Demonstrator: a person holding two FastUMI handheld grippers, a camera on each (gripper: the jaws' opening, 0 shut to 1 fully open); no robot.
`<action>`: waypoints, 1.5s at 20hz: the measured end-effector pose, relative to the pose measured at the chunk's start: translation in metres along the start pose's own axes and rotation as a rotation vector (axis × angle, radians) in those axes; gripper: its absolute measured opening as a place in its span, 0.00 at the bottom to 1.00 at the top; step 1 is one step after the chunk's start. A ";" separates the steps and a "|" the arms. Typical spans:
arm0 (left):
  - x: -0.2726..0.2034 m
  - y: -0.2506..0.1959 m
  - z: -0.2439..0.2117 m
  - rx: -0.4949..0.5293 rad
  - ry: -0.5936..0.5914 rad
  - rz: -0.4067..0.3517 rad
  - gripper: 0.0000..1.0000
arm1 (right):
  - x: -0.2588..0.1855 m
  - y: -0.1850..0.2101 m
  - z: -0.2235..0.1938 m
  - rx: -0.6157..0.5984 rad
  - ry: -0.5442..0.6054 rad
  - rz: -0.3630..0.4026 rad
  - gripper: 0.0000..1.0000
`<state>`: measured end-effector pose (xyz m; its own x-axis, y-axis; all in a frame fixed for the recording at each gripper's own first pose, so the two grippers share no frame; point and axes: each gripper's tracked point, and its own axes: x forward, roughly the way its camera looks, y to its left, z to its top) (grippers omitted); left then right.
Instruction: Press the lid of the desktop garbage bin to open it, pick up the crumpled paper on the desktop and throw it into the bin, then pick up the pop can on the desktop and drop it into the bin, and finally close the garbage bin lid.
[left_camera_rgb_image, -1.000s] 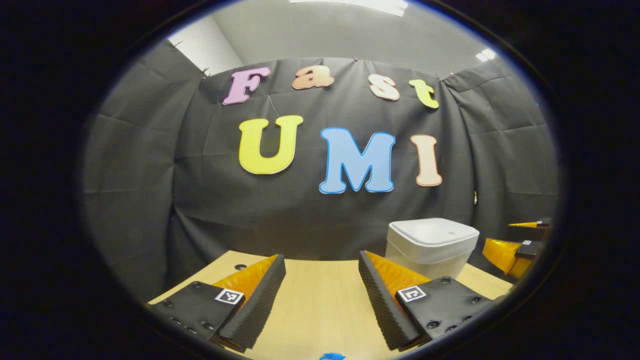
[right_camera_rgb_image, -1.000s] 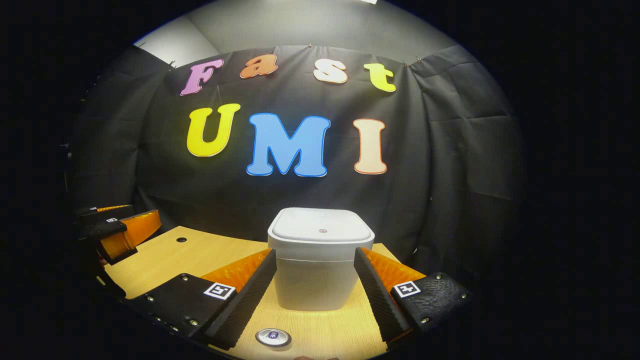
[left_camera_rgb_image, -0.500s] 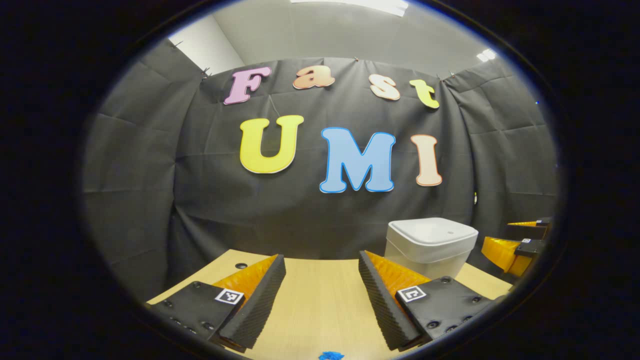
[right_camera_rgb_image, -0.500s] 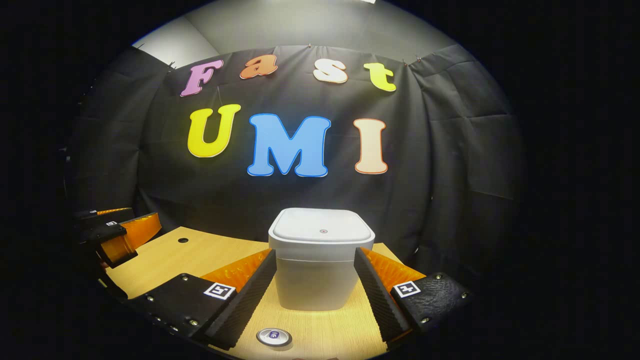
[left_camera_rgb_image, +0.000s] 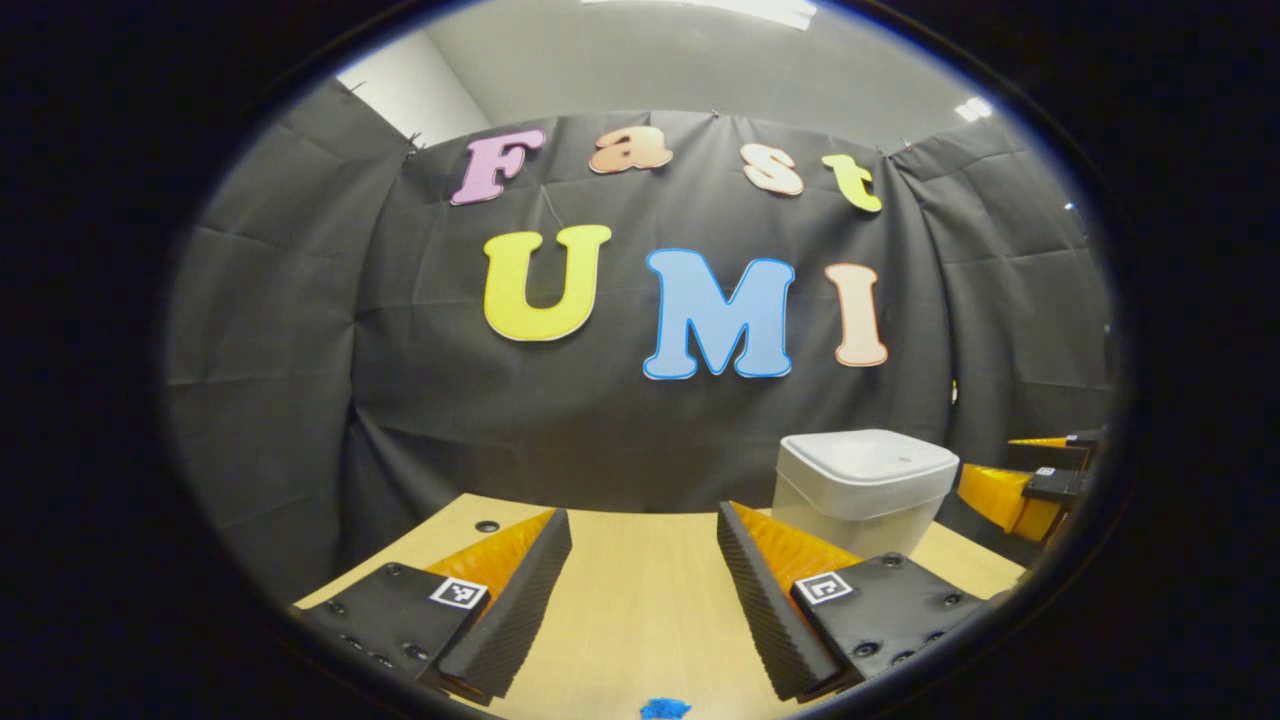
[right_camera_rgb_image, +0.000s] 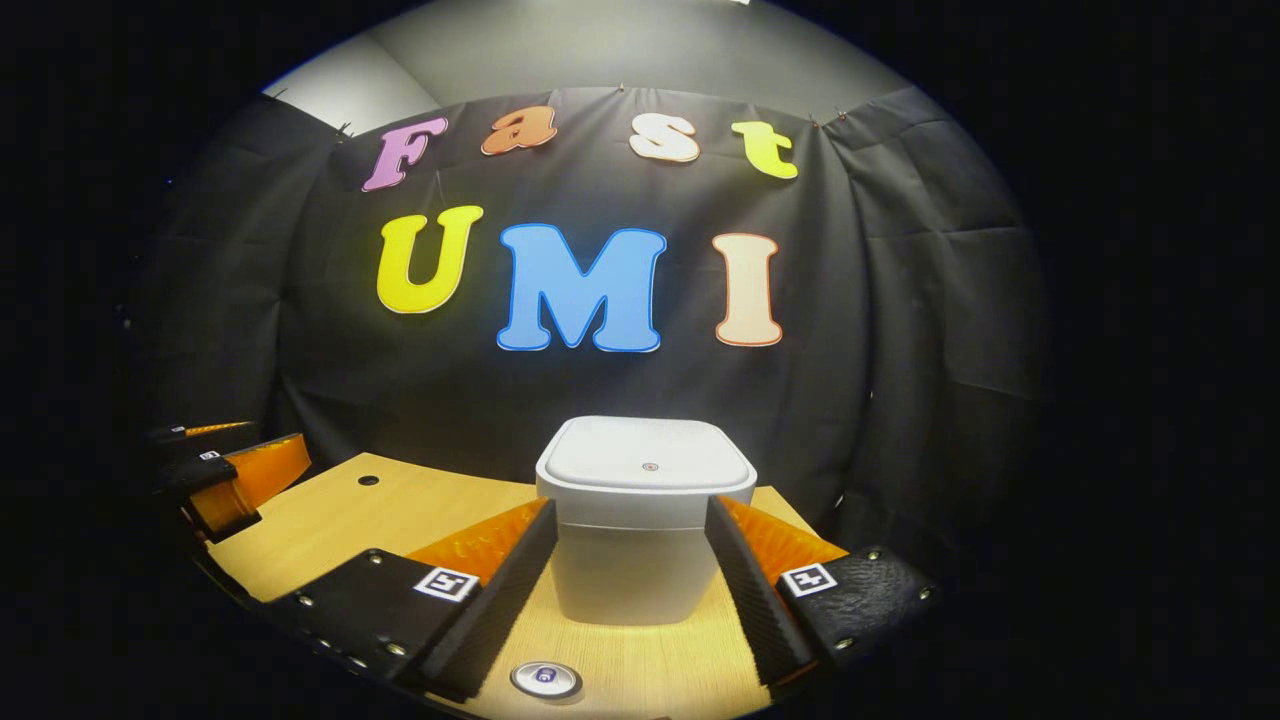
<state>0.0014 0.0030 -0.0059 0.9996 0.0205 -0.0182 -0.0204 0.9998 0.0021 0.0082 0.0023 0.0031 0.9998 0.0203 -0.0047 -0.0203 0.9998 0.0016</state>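
Bin stood shut on desk, centred ahead of right gripper, jaws spread, likely lined up for lid press. Can just below. Left gripper spread, empty; paper beneath.

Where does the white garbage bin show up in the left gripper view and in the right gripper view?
Left gripper view: the garbage bin stands at the right on the desk, lid shut, beyond the left tool's fingers.
Right gripper view: the bin stands dead centre, framed between the right tool's open fingers.
Shared landmark: the round hole in the wooden desktop, left of the bin.
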 end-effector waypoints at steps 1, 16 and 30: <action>0.000 0.000 0.000 0.003 -0.001 0.002 0.96 | 0.011 -0.004 0.002 -0.001 0.003 0.000 0.96; 0.003 0.001 -0.002 0.020 -0.001 0.011 0.96 | 0.097 -0.033 0.004 0.123 0.079 -0.020 0.01; 0.003 -0.001 0.007 -0.011 -0.016 0.022 0.96 | 0.134 -0.021 -0.011 0.091 0.318 0.079 0.01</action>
<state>0.0044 0.0025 0.0005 0.9991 0.0424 -0.0020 -0.0424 0.9991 -0.0086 0.1422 -0.0160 -0.0084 0.9432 0.1116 -0.3130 -0.0828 0.9911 0.1039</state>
